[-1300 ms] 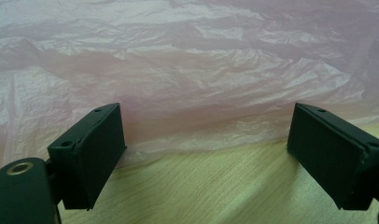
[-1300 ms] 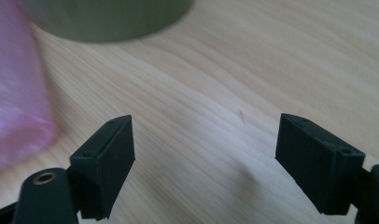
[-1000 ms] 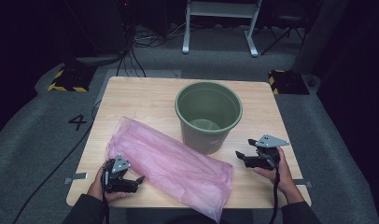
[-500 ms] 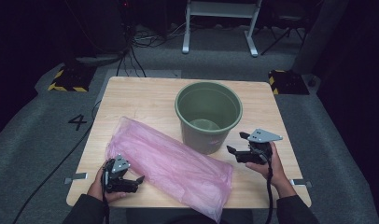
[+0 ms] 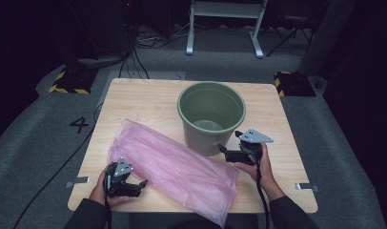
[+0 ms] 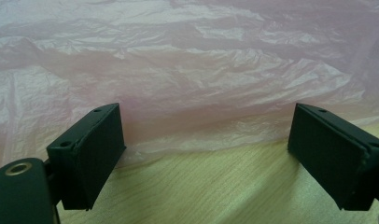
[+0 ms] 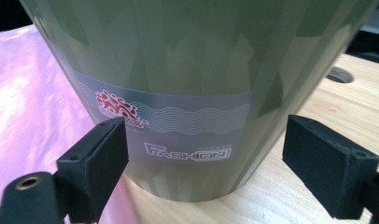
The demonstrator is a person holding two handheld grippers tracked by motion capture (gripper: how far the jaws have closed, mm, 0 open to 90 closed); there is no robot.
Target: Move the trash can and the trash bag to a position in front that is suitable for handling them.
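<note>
1. Left gripper [image 5: 134, 183] sits near the table's [image 5: 148, 102] front left corner, jaws spread and empty, pointing at the near edge of the pink plastic bag [image 5: 177, 167].
2. The bag lies flat, slanting from the left side toward the front edge, where one corner hangs over.
3. The green bucket [image 5: 210, 117] stands upright behind the bag, toward the back right.
4. Right gripper [image 5: 228, 151] is just beside the bucket's base, its jaws having just been opening, with nothing pinched between them.

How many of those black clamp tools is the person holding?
2: the left gripper by the pink bag's near edge, the right gripper close to the green bucket's base.
</note>
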